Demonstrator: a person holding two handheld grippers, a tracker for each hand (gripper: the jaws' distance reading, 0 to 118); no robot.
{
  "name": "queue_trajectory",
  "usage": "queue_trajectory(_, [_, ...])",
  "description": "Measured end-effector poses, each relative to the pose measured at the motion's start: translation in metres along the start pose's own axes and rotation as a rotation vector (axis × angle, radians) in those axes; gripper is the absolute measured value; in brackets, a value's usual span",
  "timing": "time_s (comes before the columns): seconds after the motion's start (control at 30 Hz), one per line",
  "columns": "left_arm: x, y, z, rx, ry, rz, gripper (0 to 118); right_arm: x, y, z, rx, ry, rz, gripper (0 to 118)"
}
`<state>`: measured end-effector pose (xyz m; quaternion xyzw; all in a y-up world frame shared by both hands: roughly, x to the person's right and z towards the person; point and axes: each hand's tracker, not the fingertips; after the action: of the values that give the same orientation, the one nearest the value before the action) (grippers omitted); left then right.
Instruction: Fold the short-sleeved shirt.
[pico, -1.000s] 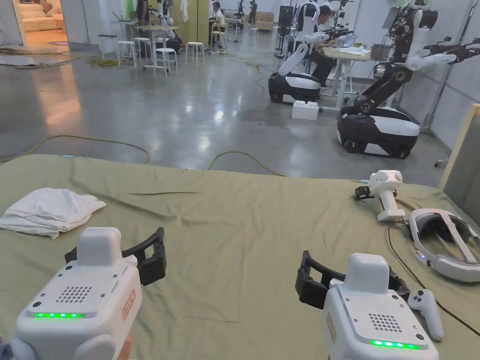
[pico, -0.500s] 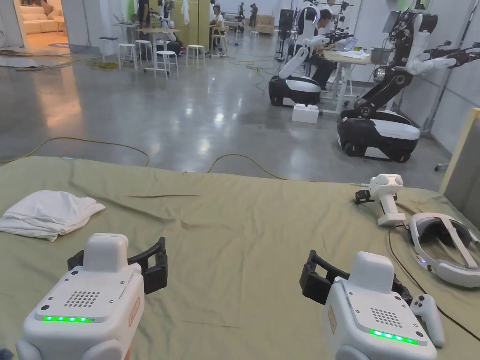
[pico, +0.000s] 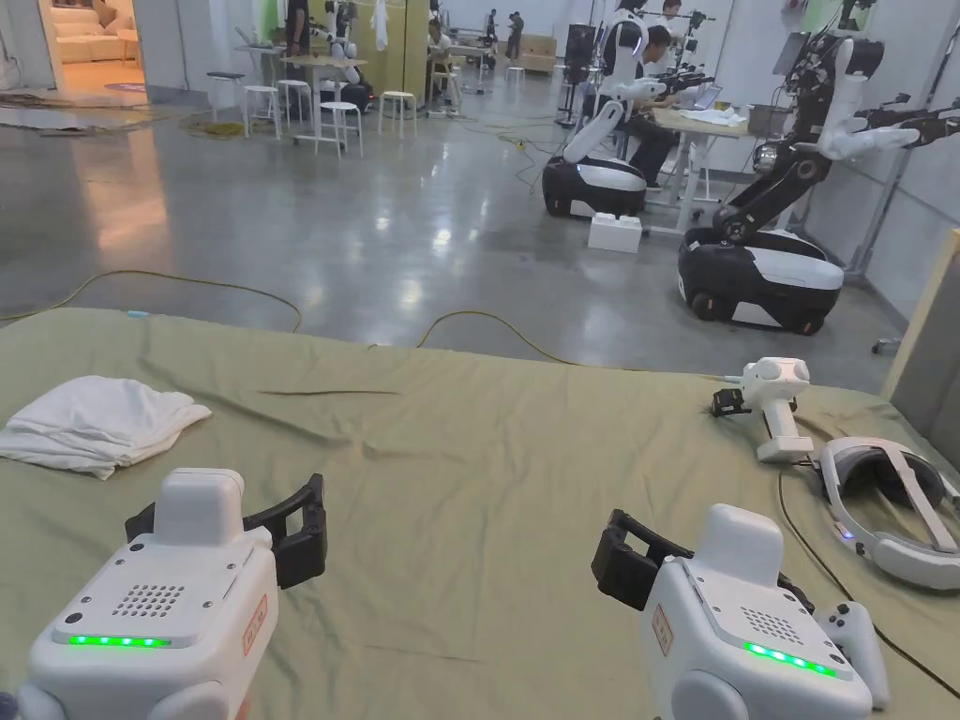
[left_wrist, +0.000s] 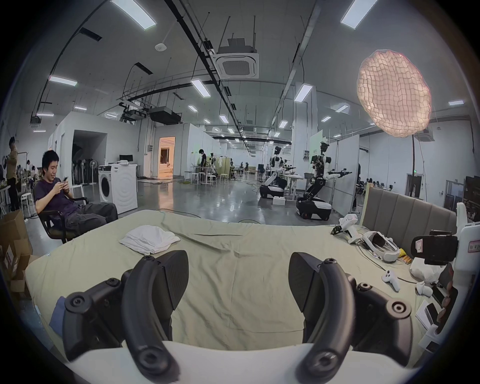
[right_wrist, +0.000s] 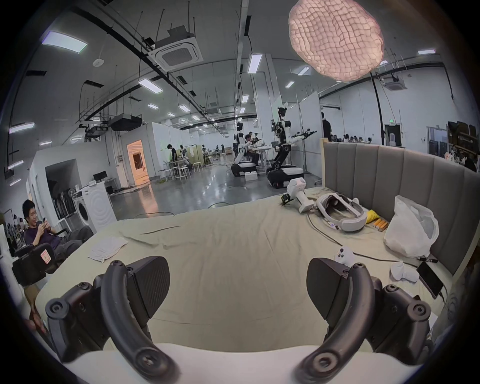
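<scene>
A white short-sleeved shirt (pico: 98, 424) lies in a loose bundle on the far left of the green bed sheet (pico: 487, 469); it also appears in the left gripper view as the shirt (left_wrist: 149, 239) and in the right gripper view as the shirt (right_wrist: 107, 248). My left gripper (pico: 234, 525) hovers near the front edge, to the right of and nearer than the shirt, and its jaws stand wide apart with nothing between them (left_wrist: 237, 283). My right gripper (pico: 698, 577) hovers over the sheet at front right, jaws apart and empty (right_wrist: 237, 285).
On the bed's right side lie a white headset (pico: 886, 506), a spare handheld gripper (pico: 773, 394), a hand controller (pico: 858, 637) and a black cable (pico: 806, 534). A white plastic bag (right_wrist: 410, 228) leans on the grey headboard (right_wrist: 389, 176). Wheeled robots (pico: 759, 267) stand on the floor beyond.
Both grippers stay low over the front of the sheet with jaws apart, shifting only slightly. The head camera has tilted a little. The shirt has not moved.
</scene>
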<state>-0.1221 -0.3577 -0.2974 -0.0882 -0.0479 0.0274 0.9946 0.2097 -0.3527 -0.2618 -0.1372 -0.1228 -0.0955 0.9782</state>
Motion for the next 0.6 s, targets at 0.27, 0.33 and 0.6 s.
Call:
queue_trajectory(0.27, [0.0063, 0.001, 0.0037, 0.032, 0.042, -0.065, 85, -0.0033, 0.0016, 0.0029, 0.017, -0.028, 0.006, 109])
queue_trajectory(0.33, [0.0061, 0.0009, 0.0039, 0.031, 0.036, -0.066, 85, -0.0051, 0.0023, 0.005, 0.022, -0.034, 0.017, 109])
queue_trajectory(0.6, [0.0067, 0.0016, 0.0034, 0.021, 0.033, -0.041, 85, -0.0054, 0.0037, 0.0077, 0.034, -0.004, 0.027, 109])
